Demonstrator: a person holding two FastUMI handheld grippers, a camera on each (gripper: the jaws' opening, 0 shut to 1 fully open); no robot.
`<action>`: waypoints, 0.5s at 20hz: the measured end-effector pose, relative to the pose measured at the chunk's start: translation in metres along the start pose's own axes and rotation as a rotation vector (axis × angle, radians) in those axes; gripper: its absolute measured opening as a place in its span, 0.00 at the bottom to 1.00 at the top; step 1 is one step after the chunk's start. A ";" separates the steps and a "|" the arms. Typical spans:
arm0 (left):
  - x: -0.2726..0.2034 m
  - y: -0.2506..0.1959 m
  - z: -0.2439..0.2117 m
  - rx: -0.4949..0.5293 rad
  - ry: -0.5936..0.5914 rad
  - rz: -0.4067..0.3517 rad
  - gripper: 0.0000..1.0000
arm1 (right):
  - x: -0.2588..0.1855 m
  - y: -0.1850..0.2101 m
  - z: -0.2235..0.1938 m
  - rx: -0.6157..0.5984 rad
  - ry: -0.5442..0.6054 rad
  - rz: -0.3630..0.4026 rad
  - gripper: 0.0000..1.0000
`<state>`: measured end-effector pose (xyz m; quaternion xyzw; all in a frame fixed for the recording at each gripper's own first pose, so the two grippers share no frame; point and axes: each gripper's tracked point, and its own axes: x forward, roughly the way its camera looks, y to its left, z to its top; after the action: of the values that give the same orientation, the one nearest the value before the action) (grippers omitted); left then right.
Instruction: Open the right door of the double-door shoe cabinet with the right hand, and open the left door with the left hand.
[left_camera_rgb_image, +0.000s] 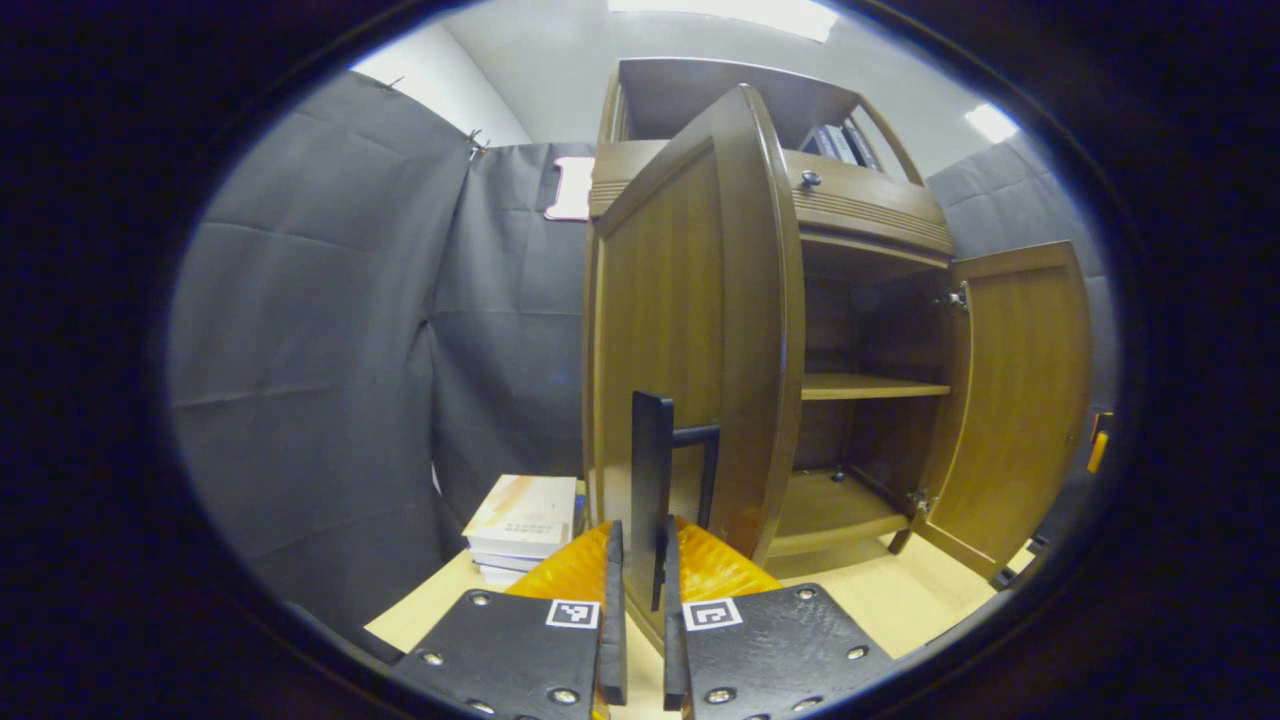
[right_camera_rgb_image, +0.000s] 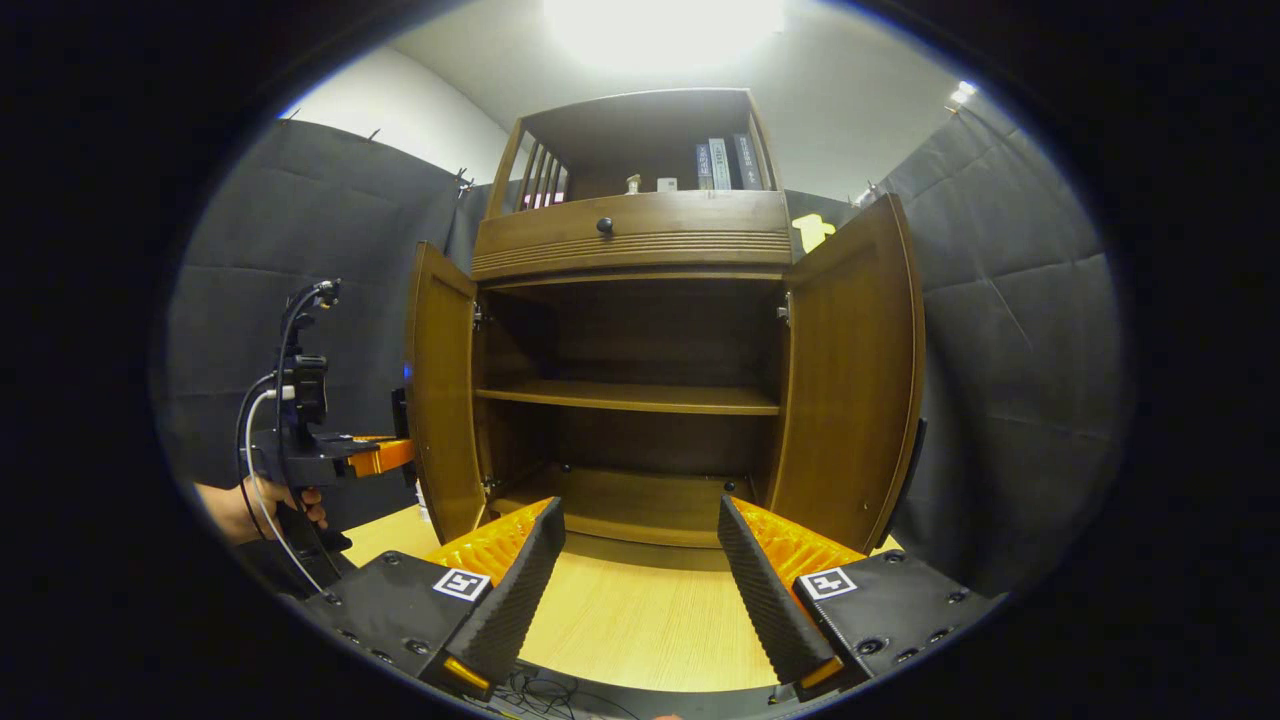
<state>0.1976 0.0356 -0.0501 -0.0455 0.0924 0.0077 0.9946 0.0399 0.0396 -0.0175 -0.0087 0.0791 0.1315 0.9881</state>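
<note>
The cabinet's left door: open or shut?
Open. The left door stands swung out from the cabinet, baring the shelf.

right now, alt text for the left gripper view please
The left gripper is shut on the dark vertical handle of the left door, which stands swung open from the wooden shoe cabinet. The right door is open too, showing bare shelves; books are stacked left of the cabinet.

left gripper (left_camera_rgb_image: 640, 560): fingers clamp left door handle (left_camera_rgb_image: 652, 480) | left door (left_camera_rgb_image: 690, 330) swung open | right door (left_camera_rgb_image: 1015, 400) open
</note>
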 end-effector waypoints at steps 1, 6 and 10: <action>-0.001 0.007 0.000 -0.002 0.002 0.011 0.17 | 0.000 0.002 0.000 0.000 0.000 0.003 0.98; -0.008 0.048 0.002 0.026 -0.015 0.081 0.14 | -0.004 0.011 0.001 -0.008 -0.005 0.006 0.96; -0.018 0.083 0.001 0.013 -0.003 0.125 0.14 | -0.007 0.016 0.003 -0.003 -0.004 -0.003 0.93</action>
<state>0.1781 0.1184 -0.0530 -0.0332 0.0934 0.0693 0.9927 0.0291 0.0536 -0.0130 -0.0101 0.0769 0.1302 0.9885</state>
